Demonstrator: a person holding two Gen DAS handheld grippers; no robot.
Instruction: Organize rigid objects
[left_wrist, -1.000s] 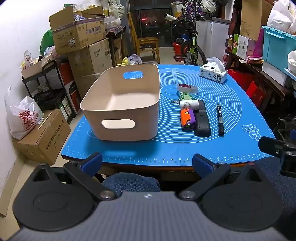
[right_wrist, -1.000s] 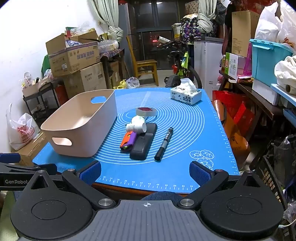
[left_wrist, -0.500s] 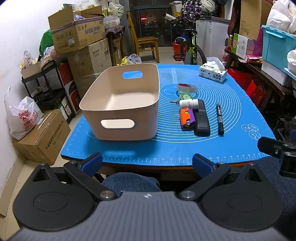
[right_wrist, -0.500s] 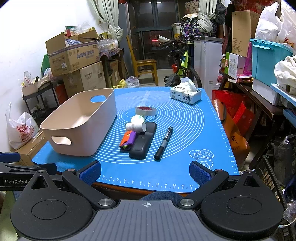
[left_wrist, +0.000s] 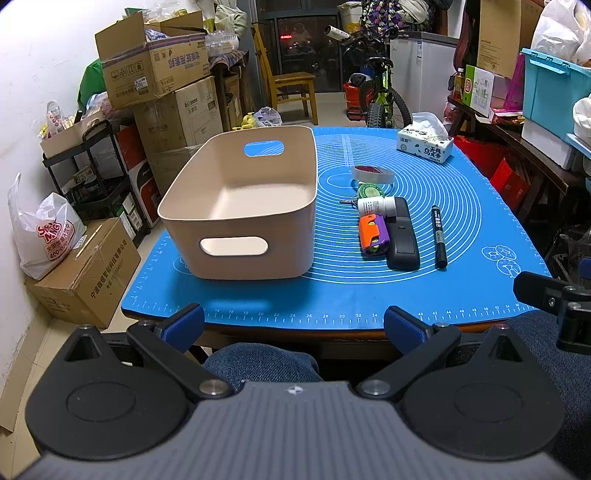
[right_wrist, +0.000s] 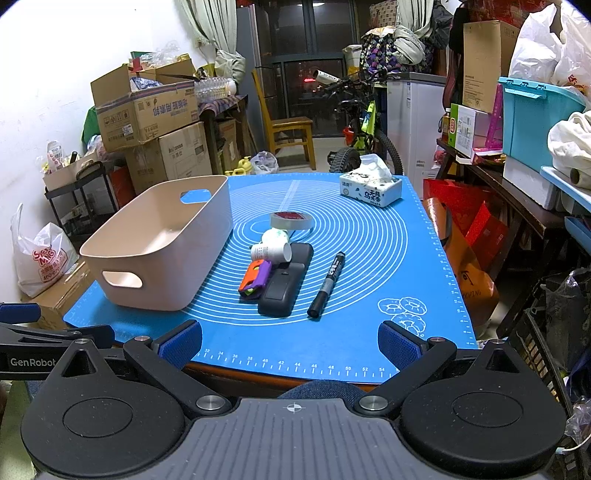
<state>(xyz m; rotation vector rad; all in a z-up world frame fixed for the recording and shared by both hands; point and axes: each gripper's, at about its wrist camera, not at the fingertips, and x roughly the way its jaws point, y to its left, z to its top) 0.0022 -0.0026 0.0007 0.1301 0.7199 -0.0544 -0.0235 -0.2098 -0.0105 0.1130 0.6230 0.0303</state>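
Observation:
An empty beige bin (left_wrist: 240, 210) (right_wrist: 162, 254) stands on the left of the blue mat (left_wrist: 461, 221) (right_wrist: 388, 258). To its right lie a tape roll (left_wrist: 373, 174) (right_wrist: 291, 220), a white bottle (left_wrist: 375, 205) (right_wrist: 271, 251), an orange and purple toy (left_wrist: 373, 234) (right_wrist: 255, 278), a black remote (left_wrist: 402, 240) (right_wrist: 284, 284) and a black marker (left_wrist: 438, 236) (right_wrist: 328, 284). My left gripper (left_wrist: 293, 325) is open and empty before the table's near edge. My right gripper (right_wrist: 290, 341) is open and empty at the near edge.
A tissue box (left_wrist: 424, 144) (right_wrist: 370, 188) sits at the mat's far right. Stacked cardboard boxes (left_wrist: 155, 74) and a black shelf (left_wrist: 92, 173) stand left of the table. A chair (left_wrist: 291, 92) and a bicycle (left_wrist: 376, 92) stand behind. Shelves with a blue crate (right_wrist: 535, 122) stand on the right.
Both grippers have crept slightly forward and stay open. Nothing on the mat has moved.

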